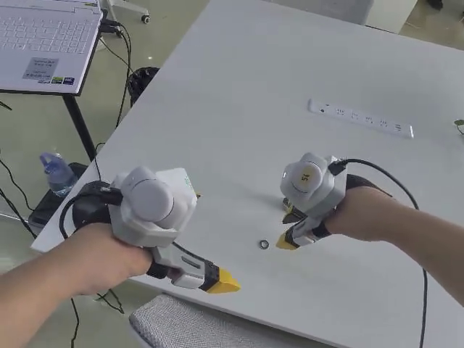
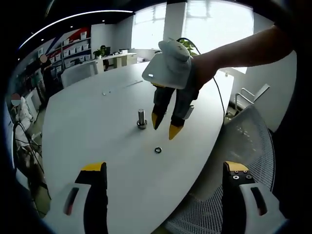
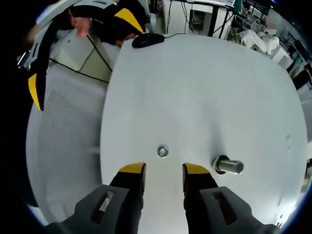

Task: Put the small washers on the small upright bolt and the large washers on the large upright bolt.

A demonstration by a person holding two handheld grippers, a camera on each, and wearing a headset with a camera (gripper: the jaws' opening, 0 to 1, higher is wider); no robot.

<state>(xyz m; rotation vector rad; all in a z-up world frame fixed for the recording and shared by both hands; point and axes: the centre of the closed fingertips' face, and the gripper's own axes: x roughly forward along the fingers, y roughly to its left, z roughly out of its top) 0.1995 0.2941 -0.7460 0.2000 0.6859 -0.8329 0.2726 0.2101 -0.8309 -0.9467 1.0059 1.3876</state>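
One small metal washer [image 1: 264,244] lies flat on the white table [image 1: 239,109]. My right gripper [image 1: 288,230] hovers just right of it, jaws open and empty. In the right gripper view the washer [image 3: 163,151] sits just ahead of the gap of that gripper [image 3: 164,170], with an upright bolt [image 3: 228,165] to the right. In the left gripper view the bolt [image 2: 141,118] stands beside the right gripper [image 2: 165,125], and the washer [image 2: 158,149] lies nearer. My left gripper [image 2: 164,168] is wide open and empty, held at the table's near edge [image 1: 217,281].
A white power strip [image 1: 360,118] lies at the far right of the table. Off the table's left stand a laptop [image 1: 47,40] and a water bottle [image 1: 56,172]. A grey mesh chair [image 1: 174,322] sits under the near edge.
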